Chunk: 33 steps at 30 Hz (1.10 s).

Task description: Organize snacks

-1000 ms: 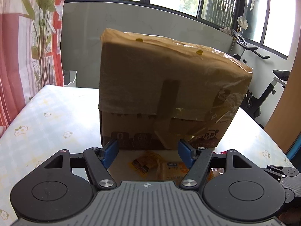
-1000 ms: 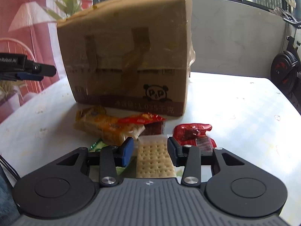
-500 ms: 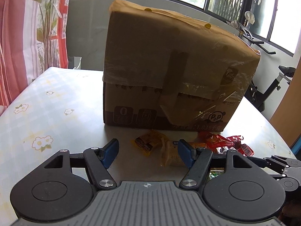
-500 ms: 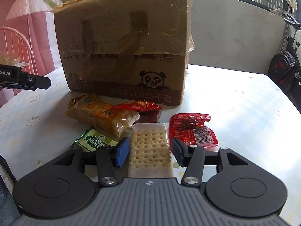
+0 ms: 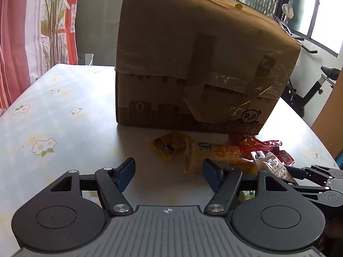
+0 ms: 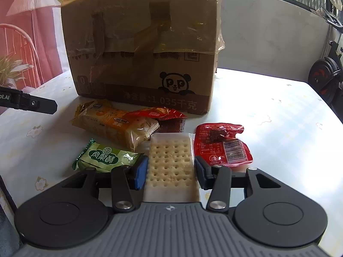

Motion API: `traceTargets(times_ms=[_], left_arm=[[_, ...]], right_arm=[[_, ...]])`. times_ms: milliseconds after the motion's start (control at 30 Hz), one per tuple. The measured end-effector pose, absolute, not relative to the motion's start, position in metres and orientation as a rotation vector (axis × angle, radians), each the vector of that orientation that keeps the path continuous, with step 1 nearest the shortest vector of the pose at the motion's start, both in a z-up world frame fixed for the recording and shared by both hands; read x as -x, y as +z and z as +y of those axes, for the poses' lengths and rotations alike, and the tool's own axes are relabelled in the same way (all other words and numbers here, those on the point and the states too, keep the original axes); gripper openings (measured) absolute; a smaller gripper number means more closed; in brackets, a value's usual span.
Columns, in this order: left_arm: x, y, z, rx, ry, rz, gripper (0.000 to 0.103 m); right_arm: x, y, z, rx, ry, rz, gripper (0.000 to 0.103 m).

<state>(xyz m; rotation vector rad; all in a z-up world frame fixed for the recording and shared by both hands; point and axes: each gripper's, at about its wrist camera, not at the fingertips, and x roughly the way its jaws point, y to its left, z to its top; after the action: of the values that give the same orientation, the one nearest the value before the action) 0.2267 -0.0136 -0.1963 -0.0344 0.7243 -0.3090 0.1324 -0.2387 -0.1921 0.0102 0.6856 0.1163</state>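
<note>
Nearest the right-hand camera, the right gripper [image 6: 170, 174] has its fingers [image 6: 140, 174] closing on either side of a clear pack of pale crackers [image 6: 171, 160], the blue pads just beside its long edges and not clearly pressing yet; the pack lies flat on the flowered surface [image 6: 278, 128]. The crackers look light, stiff and brittle, so a gentle hold across the narrow width, as lined up, seems safest. Beside it lie a green pastry pouch [image 6: 105, 158] to the left and a red sachet [image 6: 221, 145] to the right, both soft and probably slippery. Just behind sit a long orange biscuit pack [image 6: 113, 124] and a second red sachet [image 6: 158, 113]. The left gripper [image 5: 169, 172] hovers with fingers apart and nothing between them, close to the same pile, where a small yellow sweet packet [image 5: 169, 145] also shows. Farthest back stands a taped cardboard box [image 6: 141, 42], closed, its contents hidden; no snack is in it as far as can be seen
</note>
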Motion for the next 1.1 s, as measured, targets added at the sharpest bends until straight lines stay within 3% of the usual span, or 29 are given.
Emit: traceTargets(times_ms=[200, 333, 1100], left_arm=[[-0.244, -0.199, -0.013, 0.021, -0.284, 0.730, 0.070], [-0.269, -0.200, -0.010, -0.021, -0.274, 0.723, 0.056], [-0.312, -0.231, -0.056, -0.277, -0.465, 0.745, 0.062]], right_arm=[[-0.131, -0.192, -0.240, -0.025, 0.120, 0.679, 0.049], [-0.132, -0.193, -0.239, -0.029, 0.124, 0.685, 0.049], [-0.132, -0.194, -0.242, -0.060, 0.111, 0.686, 0.049]])
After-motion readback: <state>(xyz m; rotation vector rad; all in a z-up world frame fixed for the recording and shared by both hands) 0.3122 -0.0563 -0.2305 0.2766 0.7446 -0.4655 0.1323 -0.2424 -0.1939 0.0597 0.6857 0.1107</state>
